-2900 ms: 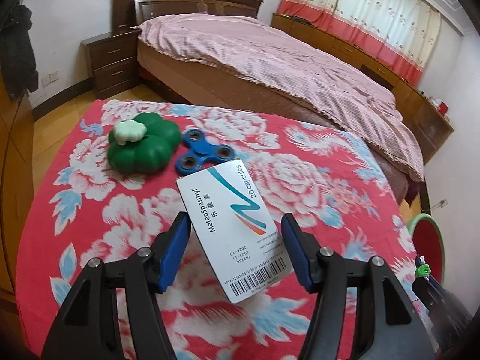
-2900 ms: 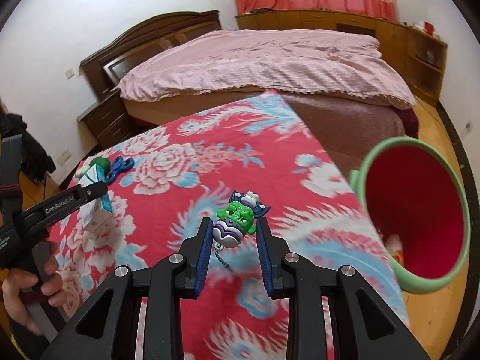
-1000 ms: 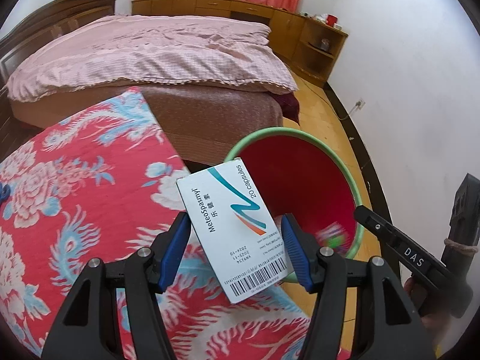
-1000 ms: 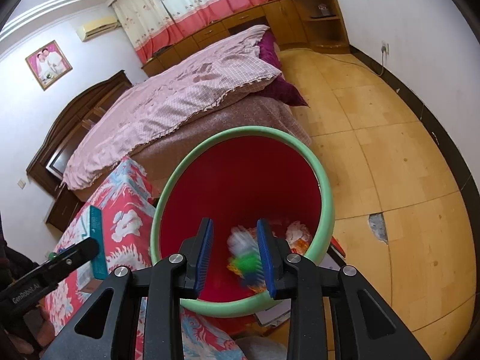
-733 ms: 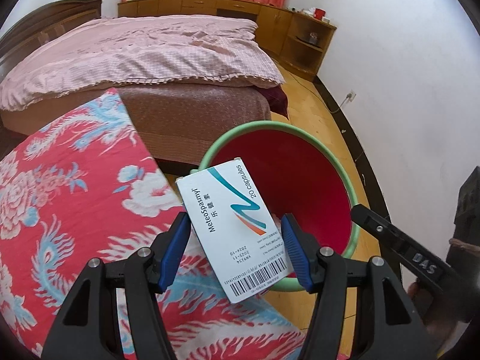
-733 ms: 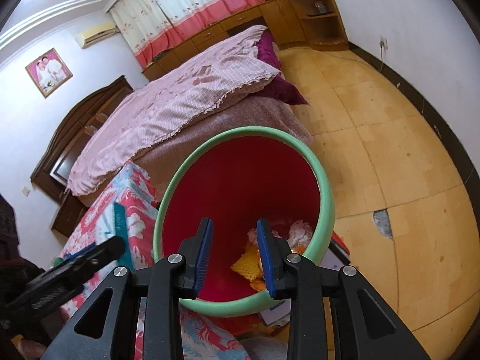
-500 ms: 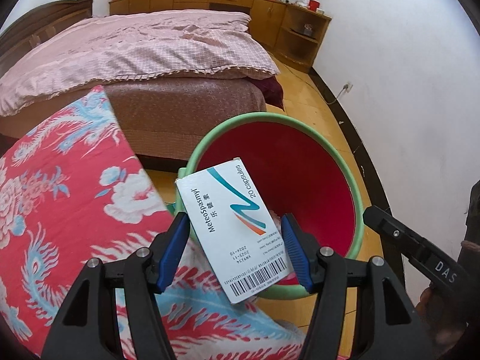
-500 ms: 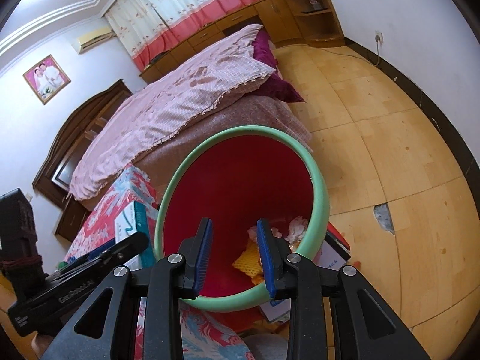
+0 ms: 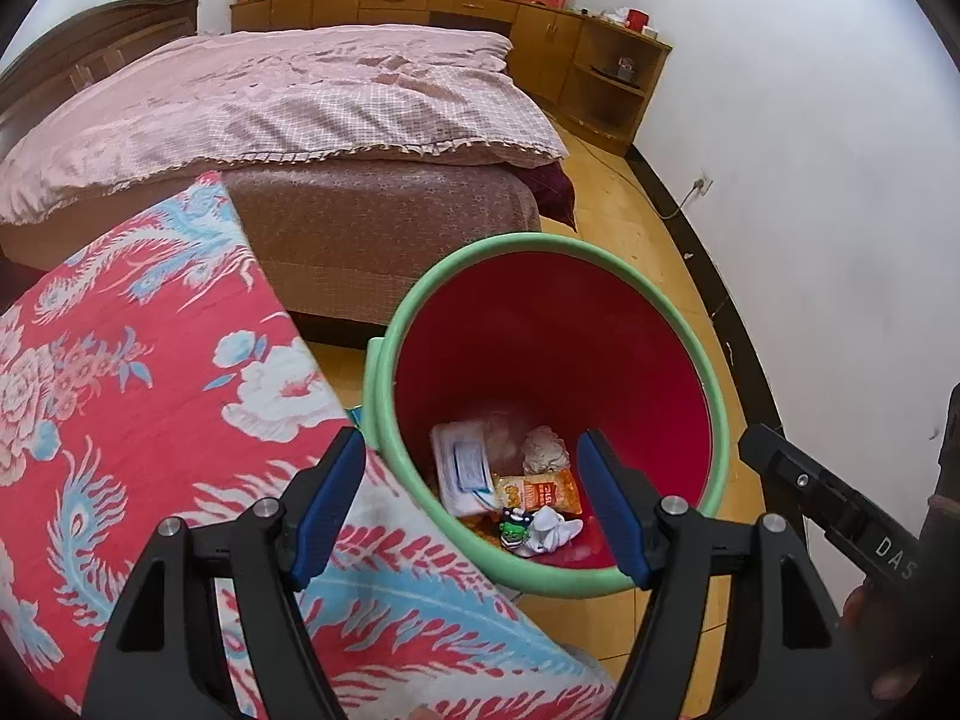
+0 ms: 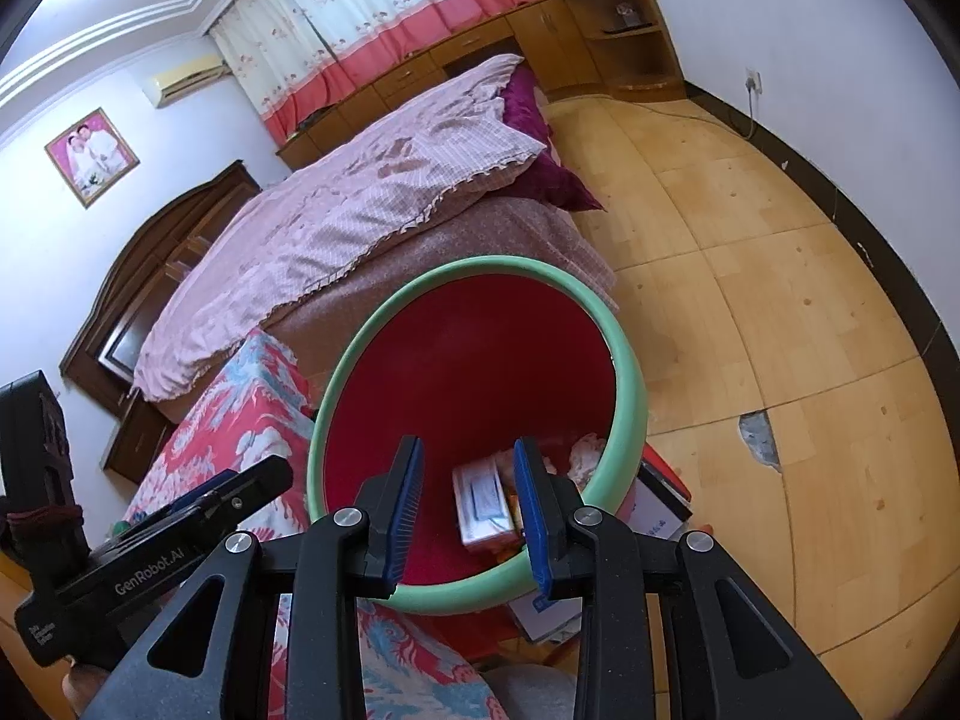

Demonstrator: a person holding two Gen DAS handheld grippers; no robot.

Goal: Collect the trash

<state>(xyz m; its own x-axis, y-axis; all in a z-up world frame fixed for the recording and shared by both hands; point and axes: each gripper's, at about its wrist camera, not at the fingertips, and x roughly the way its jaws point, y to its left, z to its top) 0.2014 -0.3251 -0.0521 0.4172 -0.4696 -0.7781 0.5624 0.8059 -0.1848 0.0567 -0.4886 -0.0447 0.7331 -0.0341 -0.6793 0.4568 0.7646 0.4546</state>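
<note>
Hovering over the red bin (image 9: 630, 348), both grippers empty.

Spreading wider just now, left gripper (image 9: 471, 507) with nothing between its blue pads (image 9: 327, 495); right gripper (image 10: 468, 507) parted only narrowly, opening a touch, gripping nothing either. Lying at the bottom of the bin, seen from the left wrist: white medicine box (image 9: 462, 471) (print too blurred to read), orange snack packet (image 9: 540, 493) with small illegible lettering, green toy (image 9: 515, 531), crumpled white paper (image 9: 555, 528). Standing on the wooden floor (image 10: 780, 276), green-rimmed, just beside the red floral cloth (image 9: 138, 420). Reading "GenRobot.AI" on the left tool's black side (image 10: 150, 567) in the right wrist view, and "DAS" on the right tool's side (image 9: 894, 555) in the left wrist view.
</note>
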